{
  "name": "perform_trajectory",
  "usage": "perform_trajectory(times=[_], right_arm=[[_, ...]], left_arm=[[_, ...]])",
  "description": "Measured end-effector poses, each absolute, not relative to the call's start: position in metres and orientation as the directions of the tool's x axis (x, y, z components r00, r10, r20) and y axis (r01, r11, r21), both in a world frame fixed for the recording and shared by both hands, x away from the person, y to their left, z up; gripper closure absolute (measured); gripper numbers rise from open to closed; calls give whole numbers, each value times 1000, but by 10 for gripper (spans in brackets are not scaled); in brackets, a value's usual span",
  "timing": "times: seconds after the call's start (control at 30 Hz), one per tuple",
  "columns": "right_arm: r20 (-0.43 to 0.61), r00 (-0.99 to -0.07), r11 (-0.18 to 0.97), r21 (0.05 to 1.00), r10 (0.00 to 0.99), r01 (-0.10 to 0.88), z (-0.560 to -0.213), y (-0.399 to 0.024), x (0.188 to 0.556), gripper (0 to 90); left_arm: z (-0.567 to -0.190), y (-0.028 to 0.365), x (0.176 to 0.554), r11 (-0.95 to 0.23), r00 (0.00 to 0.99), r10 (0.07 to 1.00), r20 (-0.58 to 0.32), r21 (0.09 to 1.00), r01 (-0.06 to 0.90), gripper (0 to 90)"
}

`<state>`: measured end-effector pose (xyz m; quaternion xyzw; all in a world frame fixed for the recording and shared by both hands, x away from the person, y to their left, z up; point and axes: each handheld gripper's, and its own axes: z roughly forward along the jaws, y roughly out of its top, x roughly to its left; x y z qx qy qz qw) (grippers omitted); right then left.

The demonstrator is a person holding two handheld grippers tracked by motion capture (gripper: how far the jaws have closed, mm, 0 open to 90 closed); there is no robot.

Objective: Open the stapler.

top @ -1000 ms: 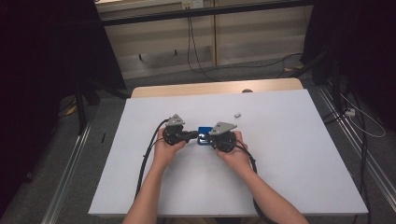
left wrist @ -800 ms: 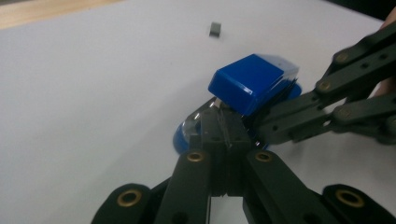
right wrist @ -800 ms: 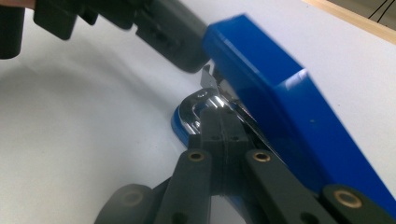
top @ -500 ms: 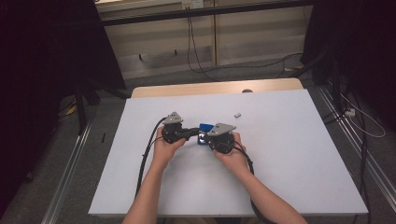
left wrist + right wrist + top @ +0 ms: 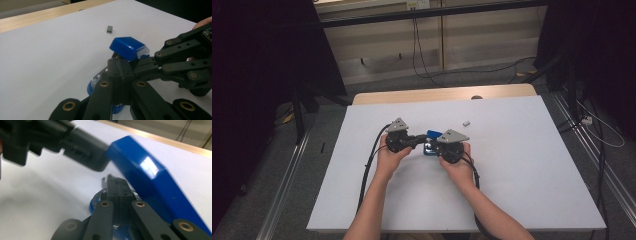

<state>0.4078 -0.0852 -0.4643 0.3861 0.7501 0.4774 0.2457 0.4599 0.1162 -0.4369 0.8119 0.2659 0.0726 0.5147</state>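
The blue stapler (image 5: pixel 128 48) sat between the two grippers near the middle of the white counter (image 5: pixel 522 165), much of it hidden behind black linkages. The left gripper (image 5: pixel 119 65) had its fingers pressed together, their tips just under the stapler's raised blue top; whether they pinched part of it was hard to tell. The right gripper (image 5: pixel 115 185) also had fingers pressed together, beside the stapler's blurred, cropped body. A small grey staple block (image 5: pixel 109 29) lay well beyond the fingers
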Motion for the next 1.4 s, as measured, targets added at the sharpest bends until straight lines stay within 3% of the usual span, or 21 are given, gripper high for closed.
perform_trajectory(times=[1.4], right_arm=[[-81, -525, 284, 904, 847, 319, -454, -85, 408, 900]], left_arm=[[-458, 99, 461, -405, 853, 517, -73, 857, 319, 900]])
